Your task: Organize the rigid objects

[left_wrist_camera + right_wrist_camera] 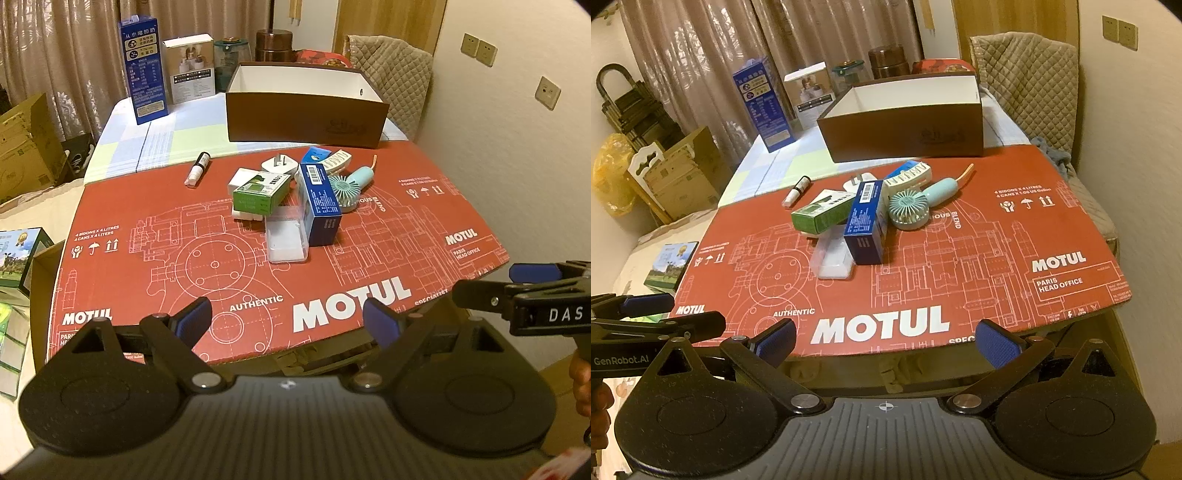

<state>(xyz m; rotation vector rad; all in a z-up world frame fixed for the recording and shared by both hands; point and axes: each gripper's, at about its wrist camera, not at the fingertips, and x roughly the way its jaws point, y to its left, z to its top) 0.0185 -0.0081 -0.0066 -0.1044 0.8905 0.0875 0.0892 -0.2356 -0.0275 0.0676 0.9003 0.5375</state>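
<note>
A pile of small items lies mid-table on the red MOTUL cardboard [369,254]: a green box [258,194], a blue box [321,203], a clear plastic case [286,240], a white plug [279,164], a teal hand fan [347,186] and a white tube [197,169] lying apart to the left. An open brown box [306,107] stands behind them. My left gripper [288,321] is open and empty at the near edge. My right gripper [886,341] is open and empty too, also at the near edge. The pile shows in the right wrist view [864,218].
A tall blue carton [144,70] and a white carton [190,66] stand at the back left. Jars and a padded chair back [391,74] are behind the brown box. Cardboard boxes [26,144] sit on the floor at left. A wall is at right.
</note>
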